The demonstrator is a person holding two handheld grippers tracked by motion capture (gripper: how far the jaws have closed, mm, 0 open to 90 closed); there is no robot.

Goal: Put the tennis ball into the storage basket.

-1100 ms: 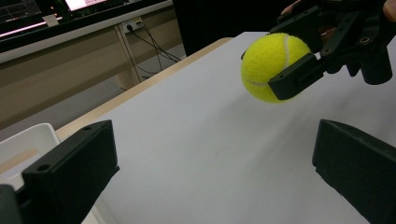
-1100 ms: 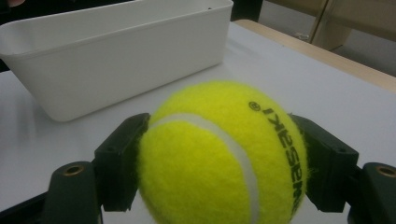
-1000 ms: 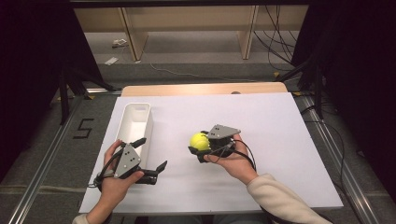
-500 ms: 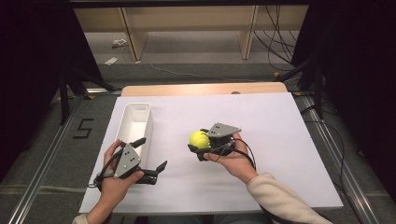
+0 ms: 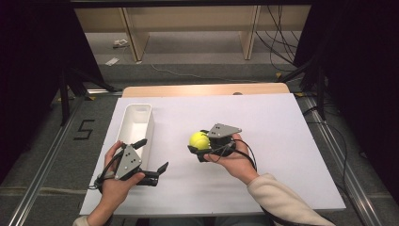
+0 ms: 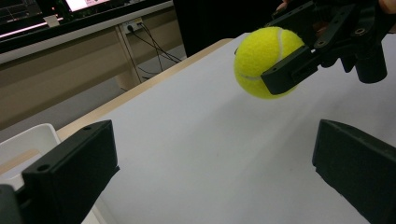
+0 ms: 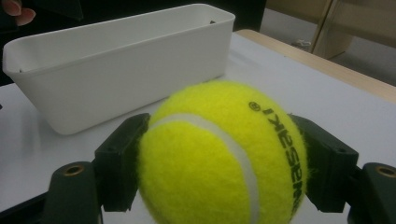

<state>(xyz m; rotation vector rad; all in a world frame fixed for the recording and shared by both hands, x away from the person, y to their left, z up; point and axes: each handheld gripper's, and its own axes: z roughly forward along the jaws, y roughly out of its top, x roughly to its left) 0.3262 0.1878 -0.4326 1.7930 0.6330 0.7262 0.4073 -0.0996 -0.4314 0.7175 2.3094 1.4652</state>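
A yellow tennis ball (image 5: 199,140) is held a little above the white table (image 5: 282,122), with my right gripper (image 5: 200,143) shut on it. In the right gripper view the ball (image 7: 219,154) sits squeezed between both black jaws. The ball (image 6: 264,60) also hangs in the left gripper view, clamped by the other gripper's jaws. My left gripper (image 5: 151,157) stands open near the table's front left, jaws wide apart with nothing between them. A long white bin (image 5: 136,123) lies just beyond it, and the bin (image 7: 121,60) appears empty.
A wooden strip (image 5: 202,89) runs along the table's far edge. Wooden furniture legs (image 5: 131,33) and cables (image 5: 277,42) lie on the floor beyond. A metal rail (image 5: 42,165) runs along the left side. A "5" mark (image 5: 84,129) is on the floor.
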